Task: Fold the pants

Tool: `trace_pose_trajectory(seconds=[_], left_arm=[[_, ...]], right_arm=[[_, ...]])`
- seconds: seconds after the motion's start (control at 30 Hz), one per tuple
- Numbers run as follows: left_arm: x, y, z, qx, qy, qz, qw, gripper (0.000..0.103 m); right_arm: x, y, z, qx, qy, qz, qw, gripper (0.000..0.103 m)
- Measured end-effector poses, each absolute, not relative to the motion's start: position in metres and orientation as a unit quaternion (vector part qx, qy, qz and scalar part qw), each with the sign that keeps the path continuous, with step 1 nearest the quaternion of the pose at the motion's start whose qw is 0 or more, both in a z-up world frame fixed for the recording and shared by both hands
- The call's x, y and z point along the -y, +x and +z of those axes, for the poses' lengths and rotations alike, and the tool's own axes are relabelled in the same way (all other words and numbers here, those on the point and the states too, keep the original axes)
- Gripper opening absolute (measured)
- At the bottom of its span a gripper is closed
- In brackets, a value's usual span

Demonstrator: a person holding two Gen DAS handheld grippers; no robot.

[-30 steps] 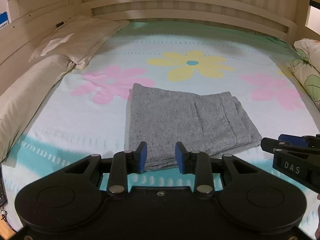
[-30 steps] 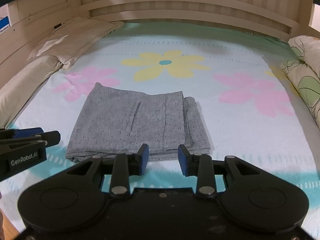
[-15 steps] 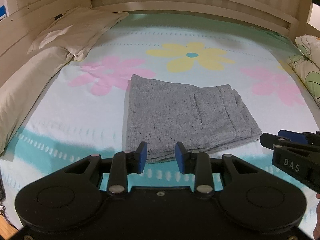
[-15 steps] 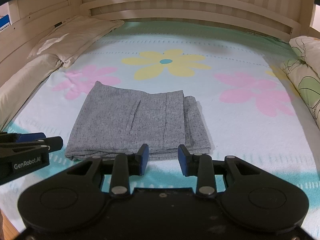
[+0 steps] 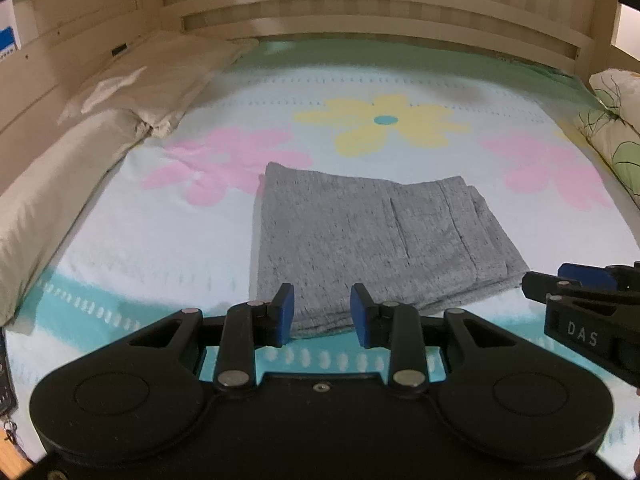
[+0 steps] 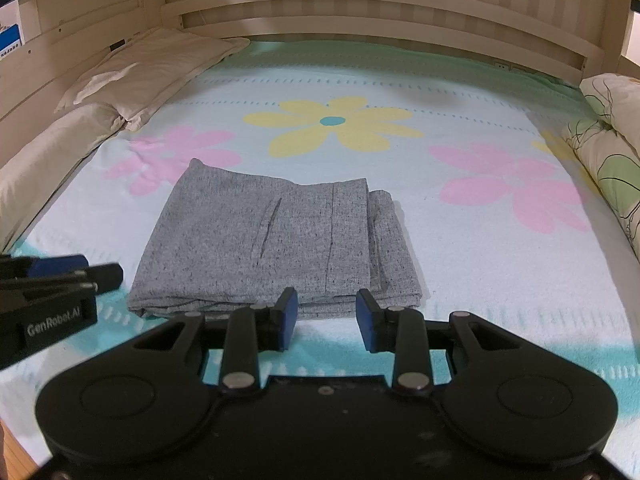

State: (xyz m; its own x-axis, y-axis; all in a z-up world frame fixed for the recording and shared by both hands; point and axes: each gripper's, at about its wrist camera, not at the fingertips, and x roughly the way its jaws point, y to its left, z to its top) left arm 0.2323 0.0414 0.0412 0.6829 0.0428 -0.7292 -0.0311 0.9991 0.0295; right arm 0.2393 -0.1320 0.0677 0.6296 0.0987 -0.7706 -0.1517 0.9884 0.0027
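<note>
Left tongs (image 5: pixel 322 312) and right tongs (image 6: pixel 326 316), both apart and empty, hover at the near edge of the folded grey pants (image 6: pixel 276 240) on the bed (image 6: pixel 480 280); a careless nudge could undo the stacked layers

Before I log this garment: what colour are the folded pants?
Heathered grey pants, clearest in the right wrist view.

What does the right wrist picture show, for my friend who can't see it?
Gray pants lie folded into a neat rectangle on a flowery bedsheet. The right gripper hovers at their near edge, jaws open and empty, and the left gripper pokes in beside it.
</note>
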Motion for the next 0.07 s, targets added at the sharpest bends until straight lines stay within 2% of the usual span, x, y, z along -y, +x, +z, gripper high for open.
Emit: trace_pose_trajectory(seconds=[0.07], left_arm=[[-0.0412,0.2329,0.0409,-0.4,0.01,0.02,0.916,0.042]], right_arm=[[0.1322,0.2395,0.0669,-0.426,-0.033,0.07,0.902,0.035]])
